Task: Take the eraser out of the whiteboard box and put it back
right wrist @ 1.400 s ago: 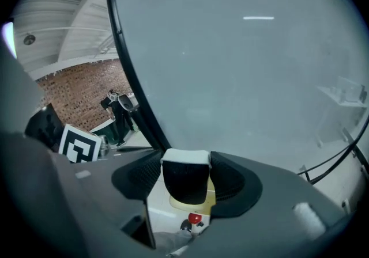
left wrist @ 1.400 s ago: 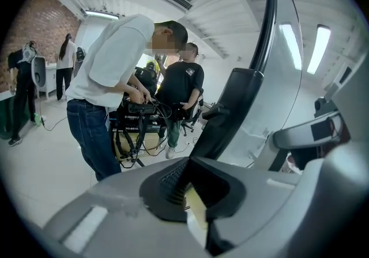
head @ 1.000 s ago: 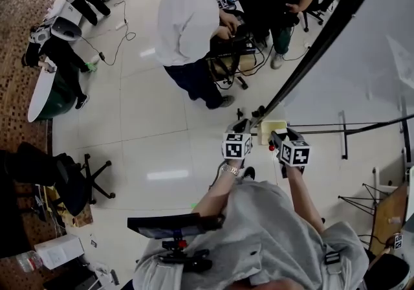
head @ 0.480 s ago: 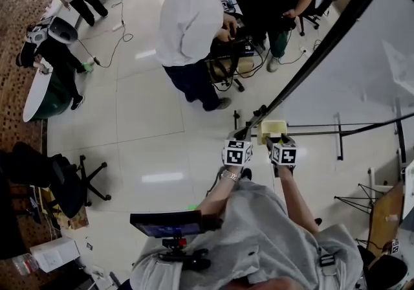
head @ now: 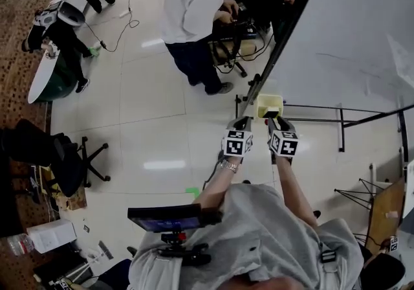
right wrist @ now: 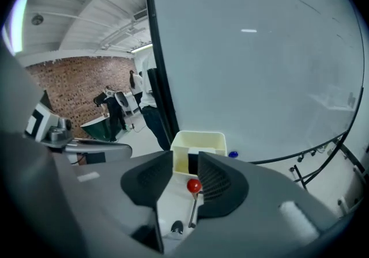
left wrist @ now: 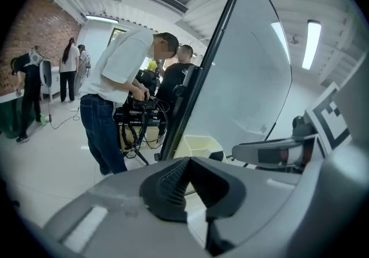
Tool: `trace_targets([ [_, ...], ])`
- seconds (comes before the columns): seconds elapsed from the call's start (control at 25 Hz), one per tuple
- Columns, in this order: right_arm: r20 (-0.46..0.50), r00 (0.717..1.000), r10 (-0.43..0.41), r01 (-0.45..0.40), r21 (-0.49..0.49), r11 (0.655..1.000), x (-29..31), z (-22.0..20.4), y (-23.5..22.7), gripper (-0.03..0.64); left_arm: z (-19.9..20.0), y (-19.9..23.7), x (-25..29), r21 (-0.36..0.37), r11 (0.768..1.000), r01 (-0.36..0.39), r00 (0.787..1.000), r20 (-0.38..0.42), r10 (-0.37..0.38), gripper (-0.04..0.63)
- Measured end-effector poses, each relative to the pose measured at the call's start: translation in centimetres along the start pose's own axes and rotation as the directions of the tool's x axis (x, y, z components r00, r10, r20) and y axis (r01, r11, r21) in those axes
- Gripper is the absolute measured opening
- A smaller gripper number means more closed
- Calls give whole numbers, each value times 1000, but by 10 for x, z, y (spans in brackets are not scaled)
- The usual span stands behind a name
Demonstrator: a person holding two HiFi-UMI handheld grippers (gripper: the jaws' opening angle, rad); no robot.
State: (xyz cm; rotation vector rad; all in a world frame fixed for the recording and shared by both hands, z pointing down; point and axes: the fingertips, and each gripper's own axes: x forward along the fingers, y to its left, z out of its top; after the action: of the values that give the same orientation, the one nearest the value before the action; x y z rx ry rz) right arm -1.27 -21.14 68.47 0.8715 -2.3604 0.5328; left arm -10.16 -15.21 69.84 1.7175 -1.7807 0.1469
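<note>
One dark eraser point(head: 272, 112) is seen lying inside the cream whiteboard box point(head: 262, 98), which is mounted by the black frame at the lower corner of the whiteboard point(head: 349, 36). The right claw point(right wrist: 185, 160) is held just in front of the box. Its jaws are apart but closing, the box is framed in the gap, and nothing is pressed by the pads. A second ago this claw was below and to the right of the box; it has since been brought directly before the opening. The left claw point(left wrist: 187, 162) is clenched on nothing and has been carried nearer to the box's left side. Beyond, a person in a white shirt point(head: 191, 4) is still bent over a cart of equipment point(left wrist: 138, 117) on the pale floor point(head: 149, 120).
</note>
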Motion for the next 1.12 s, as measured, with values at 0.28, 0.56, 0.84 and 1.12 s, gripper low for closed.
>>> trace_targets([
  [0.28, 23, 993, 119, -121, 69, 990, -65, -61, 11, 12, -75, -77, -43, 15, 1000, -11, 999, -43, 11, 3],
  [0.56, -44, 973, 228, -225, 57, 973, -103, -107, 29, 8, -101, -119, -64, 12, 1000, -21, 998, -62, 22, 3],
  [0.84, -61, 962, 265, -268, -41, 963, -109, -94, 48, 6, -89, -120, -61, 21, 999, -27, 998, -49, 28, 3],
  [1.12, -69, 964, 257, -259, -16, 966, -103, -94, 48, 6, -85, -119, -61, 33, 999, -22, 998, -50, 24, 3],
])
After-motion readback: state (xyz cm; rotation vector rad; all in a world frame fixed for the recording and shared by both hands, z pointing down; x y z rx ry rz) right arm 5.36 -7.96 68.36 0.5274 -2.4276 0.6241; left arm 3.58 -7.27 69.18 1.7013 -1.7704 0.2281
